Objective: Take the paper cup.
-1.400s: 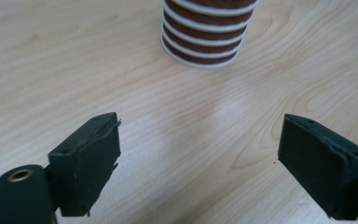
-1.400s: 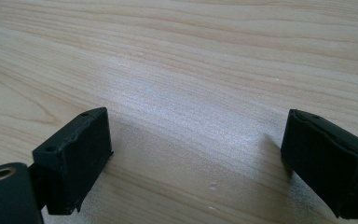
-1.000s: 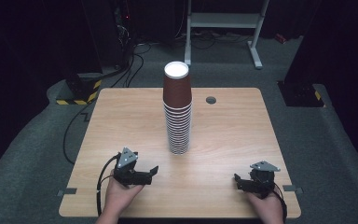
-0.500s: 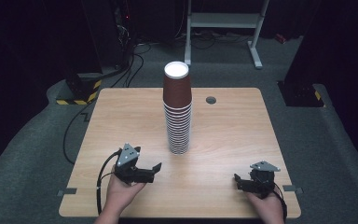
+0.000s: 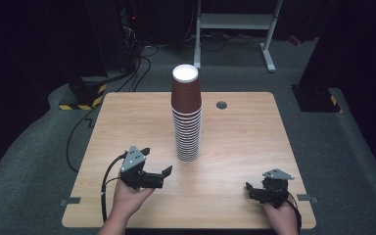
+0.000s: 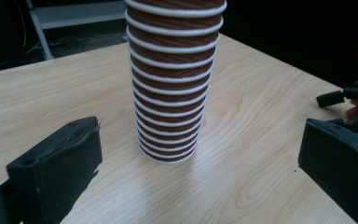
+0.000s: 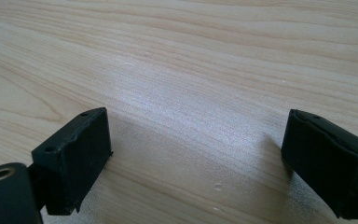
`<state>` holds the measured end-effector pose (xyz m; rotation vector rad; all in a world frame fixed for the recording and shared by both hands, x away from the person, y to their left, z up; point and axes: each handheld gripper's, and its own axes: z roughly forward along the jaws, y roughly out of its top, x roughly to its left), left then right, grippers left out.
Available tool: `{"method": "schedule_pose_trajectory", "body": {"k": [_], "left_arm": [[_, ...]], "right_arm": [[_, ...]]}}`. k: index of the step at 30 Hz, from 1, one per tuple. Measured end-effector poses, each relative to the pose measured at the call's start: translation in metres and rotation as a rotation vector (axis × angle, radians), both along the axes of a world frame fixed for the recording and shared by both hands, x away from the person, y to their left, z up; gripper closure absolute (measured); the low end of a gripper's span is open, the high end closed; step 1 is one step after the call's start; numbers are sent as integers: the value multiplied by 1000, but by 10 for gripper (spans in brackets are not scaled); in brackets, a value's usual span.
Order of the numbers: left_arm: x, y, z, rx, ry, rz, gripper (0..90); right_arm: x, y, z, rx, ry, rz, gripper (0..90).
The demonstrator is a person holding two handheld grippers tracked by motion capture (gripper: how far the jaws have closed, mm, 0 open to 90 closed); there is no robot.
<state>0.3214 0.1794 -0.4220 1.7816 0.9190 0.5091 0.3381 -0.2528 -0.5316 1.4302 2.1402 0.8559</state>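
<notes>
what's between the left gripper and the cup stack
Nothing visible. Bare table lies between the left gripper and the cup stack. In the left gripper view the stack stands straight ahead between its open fingers.

We see a light wooden table (image 5: 254, 132) with a small round grommet (image 5: 221, 105) near its far edge, on grey carpet (image 5: 34, 161), with a white metal frame (image 5: 235, 22) and black-and-yellow hazard tape (image 5: 81, 103) (left) behind it.

The high view looks steeply down over the whole worktop (image 5: 245, 142). Both gripper views sit low, close behind their jaws; the left gripper view shares the cup stack (image 6: 172, 79) ahead.
</notes>
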Motion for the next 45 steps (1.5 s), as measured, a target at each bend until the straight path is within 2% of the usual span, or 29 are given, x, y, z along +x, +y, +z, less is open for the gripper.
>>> {"method": "schedule_pose_trajectory", "body": {"k": [7,11,22,38,45], "left_arm": [[2,-1,11,-47,-19,-15,0],[5,-3,16,-58,-25,-22,0],[10,-9,31,-52,-53,-34,1],[17,-13,49,-63,-90,-39,3],[18,-16,53,-81,-113,-31,5]], "right_arm": [[0,0,0,0,0,1,78],[0,0,0,0,0,-1,78],[0,0,0,-2,-1,1,78],[-1,0,0,-2,-1,2,78],[-1,0,0,-2,-1,2,78]]}}
